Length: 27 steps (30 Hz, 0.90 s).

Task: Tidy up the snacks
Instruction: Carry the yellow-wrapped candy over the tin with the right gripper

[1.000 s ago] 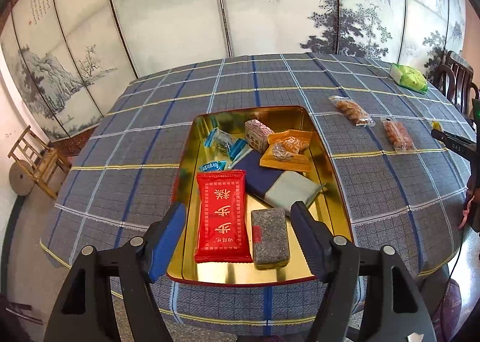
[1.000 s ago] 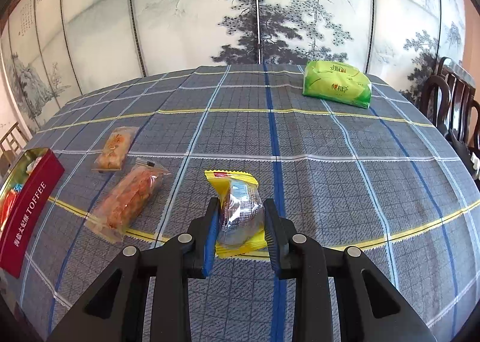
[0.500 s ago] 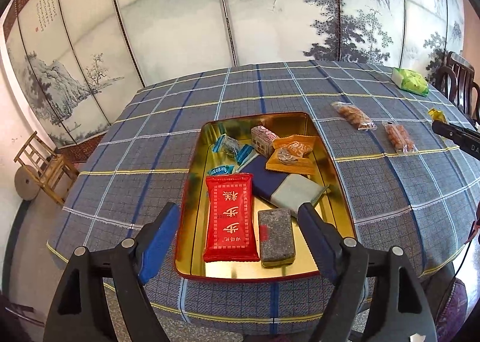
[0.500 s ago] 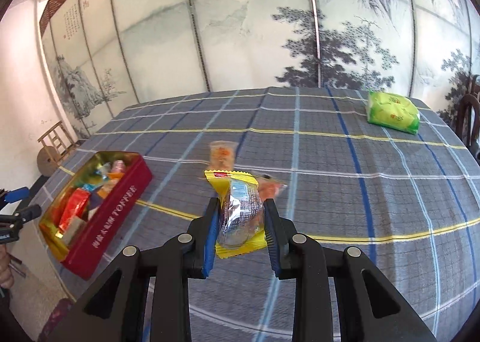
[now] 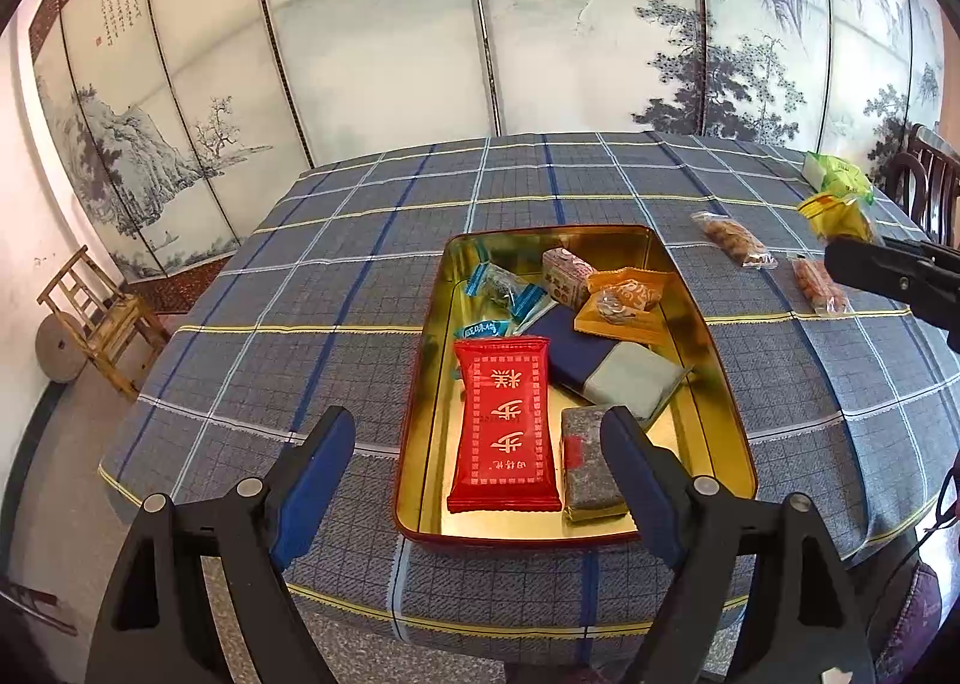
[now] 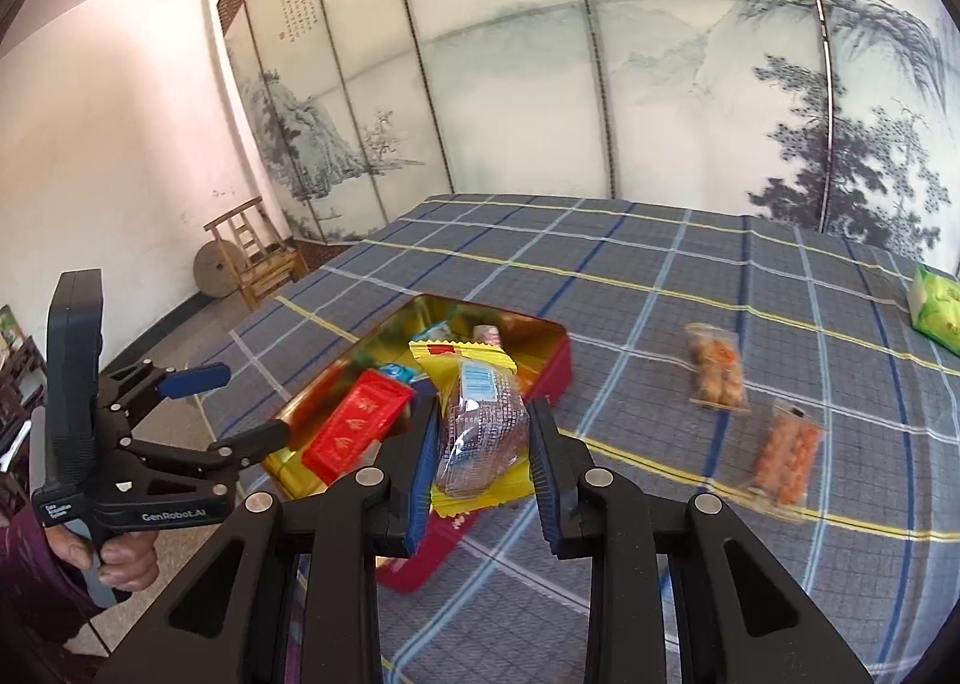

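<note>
Currently my left gripper (image 5: 474,474) hangs over the near end of the gold tin (image 5: 735,444), jaws opening wide with nothing pressed between the pads; the red snack packet (image 5: 504,426) and a grey-wrapped bar (image 5: 588,462) lie in the tin below the gap. My left fingers (image 5: 312,474) stand clear of the tin's rim at either side.

My right gripper (image 6: 480,468) is clamped on the yellow-edged snack packet (image 6: 477,420), pads pressing both sides of its clear middle, packet upright with its top seam toward 12 o'clock. In the right wrist view the packet hangs in front of the tin (image 6: 555,366), which sits at 11 o'clock from my jaws; whether it is over the tin or short of it I cannot tell.

Farther into the tin, at 12 o'clock from the left gripper: a navy-and-grey packet (image 5: 606,360), then an orange packet (image 5: 624,300), blue-wrapped sweets (image 5: 504,288) and a small pink-and-white box (image 5: 567,273).

On the checked tablecloth (image 5: 336,276), at 2 o'clock from the tin, two clear packets of orange snacks (image 6: 717,366) lie near each other, apart from the tin. Beyond them, at the far right edge, lies a green packet (image 6: 936,312).

At 9 o'clock in the right wrist view a hand (image 6: 120,555) grips the left gripper's handle.
</note>
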Motion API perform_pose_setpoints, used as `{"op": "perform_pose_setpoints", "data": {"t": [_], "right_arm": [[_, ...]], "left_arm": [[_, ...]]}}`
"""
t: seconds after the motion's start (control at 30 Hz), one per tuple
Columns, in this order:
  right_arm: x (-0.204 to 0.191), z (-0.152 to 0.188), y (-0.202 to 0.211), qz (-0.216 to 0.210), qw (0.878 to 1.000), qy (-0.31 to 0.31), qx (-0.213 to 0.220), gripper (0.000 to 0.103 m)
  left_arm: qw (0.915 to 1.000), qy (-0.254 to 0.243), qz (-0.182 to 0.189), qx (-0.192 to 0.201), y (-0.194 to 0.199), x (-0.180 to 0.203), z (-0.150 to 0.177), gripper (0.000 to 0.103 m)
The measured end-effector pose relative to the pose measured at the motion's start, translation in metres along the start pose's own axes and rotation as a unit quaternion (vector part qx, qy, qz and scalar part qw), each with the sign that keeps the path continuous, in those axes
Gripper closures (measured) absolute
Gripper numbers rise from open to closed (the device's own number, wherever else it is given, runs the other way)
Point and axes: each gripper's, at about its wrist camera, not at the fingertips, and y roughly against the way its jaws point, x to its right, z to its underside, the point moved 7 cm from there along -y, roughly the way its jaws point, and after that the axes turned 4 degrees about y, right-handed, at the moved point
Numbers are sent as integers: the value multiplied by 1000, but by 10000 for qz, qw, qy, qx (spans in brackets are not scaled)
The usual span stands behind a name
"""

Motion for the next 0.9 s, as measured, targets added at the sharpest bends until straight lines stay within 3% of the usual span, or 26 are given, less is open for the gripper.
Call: {"op": "perform_pose_setpoints", "data": {"t": [0.37,0.9], "right_arm": [[-44,8,-41,-394,9979,265,-439,73],[-57,21,-72,-491,9953,248,-791,73]], "left_arm": [[9999,140,-76,8,-4,-13,6,21],[9995,271,-166,-26,-12,-25,12,18]]}}
